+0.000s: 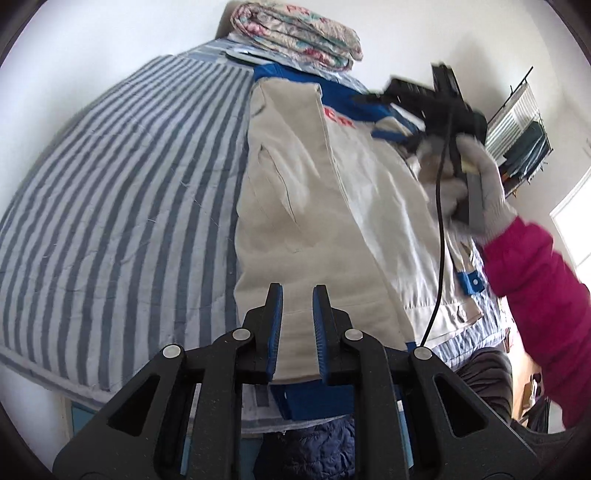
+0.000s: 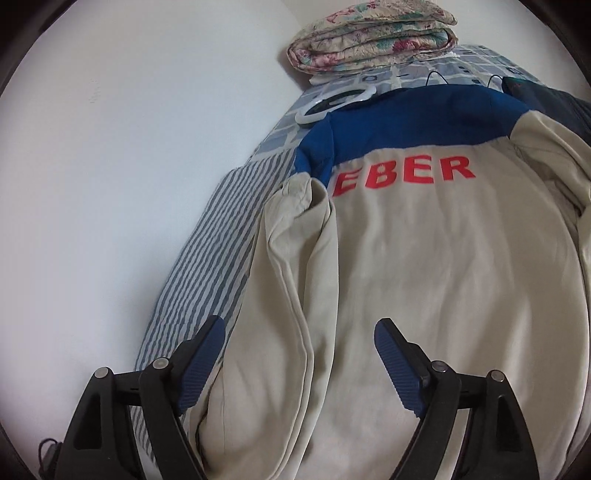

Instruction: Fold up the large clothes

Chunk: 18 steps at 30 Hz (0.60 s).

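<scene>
The beige jacket (image 2: 424,258) lies back-up on the striped bed (image 1: 110,184); the right gripper (image 2: 299,365) gapes wide above it, while only the left view shows the left gripper (image 1: 297,332) narrowly parted over the hem

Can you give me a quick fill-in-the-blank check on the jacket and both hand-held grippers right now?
1. The jacket lies on the striped bed cover with red lettering on its ___.
2. The right hand-held gripper has its jaws ___.
3. The band across the jacket's shoulders is ___.
4. The folded floral quilt rests at the ___ end of the bed, beyond the jacket.

Missing words: back; open; blue; far
</scene>
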Available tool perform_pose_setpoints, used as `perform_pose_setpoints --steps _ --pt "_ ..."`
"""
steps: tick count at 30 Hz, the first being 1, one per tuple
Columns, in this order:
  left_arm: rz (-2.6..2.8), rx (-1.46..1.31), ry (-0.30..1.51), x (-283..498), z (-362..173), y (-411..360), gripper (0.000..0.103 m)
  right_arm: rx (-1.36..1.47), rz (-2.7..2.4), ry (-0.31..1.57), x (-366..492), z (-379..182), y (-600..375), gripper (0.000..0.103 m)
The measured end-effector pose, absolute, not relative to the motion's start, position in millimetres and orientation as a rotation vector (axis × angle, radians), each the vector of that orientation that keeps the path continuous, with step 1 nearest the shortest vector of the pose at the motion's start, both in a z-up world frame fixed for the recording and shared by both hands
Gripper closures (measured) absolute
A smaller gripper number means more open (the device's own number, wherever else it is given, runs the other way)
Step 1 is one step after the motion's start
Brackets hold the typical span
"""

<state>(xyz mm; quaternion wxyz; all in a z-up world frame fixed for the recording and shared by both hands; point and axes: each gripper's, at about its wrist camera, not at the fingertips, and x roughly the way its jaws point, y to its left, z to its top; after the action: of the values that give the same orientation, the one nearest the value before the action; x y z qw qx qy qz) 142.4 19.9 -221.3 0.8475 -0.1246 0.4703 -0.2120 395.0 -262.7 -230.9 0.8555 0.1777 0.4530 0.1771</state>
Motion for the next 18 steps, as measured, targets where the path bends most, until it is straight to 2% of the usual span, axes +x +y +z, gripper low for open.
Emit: perform_pose_setpoints --steps 8,10,11,12,13,14,17,18 --pt "-0.476 -0.213 1.013 147 -236 2 0.088 0.330 0.366 0.984 464 -252 -234 0.014" --pt "-0.484 -0.207 1.003 148 -235 -1 0.088 0.332 0.359 1.010 482 -261 -226 0.014" --pt "-0.494 -0.208 1.001 149 -234 -2 0.088 0.337 0.359 1.019 488 -264 -223 0.017" --pt "-0.508 -0.208 1.000 154 -235 -5 0.088 0.340 0.357 1.027 495 -266 -219 0.023" --pt "-0.525 -0.204 0.999 154 -235 -8 0.088 0.346 0.371 1.035 499 -266 -216 0.044" --pt "-0.543 -0.198 0.998 153 -234 -12 0.088 0.344 0.396 1.054 504 -265 -212 0.072" --pt "-0.603 -0.162 1.019 151 -238 -28 0.088 0.280 0.419 1.021 509 -254 -213 0.094" --pt "-0.626 -0.150 1.041 150 -244 -36 0.088 0.276 0.422 0.997 509 -252 -220 0.095"
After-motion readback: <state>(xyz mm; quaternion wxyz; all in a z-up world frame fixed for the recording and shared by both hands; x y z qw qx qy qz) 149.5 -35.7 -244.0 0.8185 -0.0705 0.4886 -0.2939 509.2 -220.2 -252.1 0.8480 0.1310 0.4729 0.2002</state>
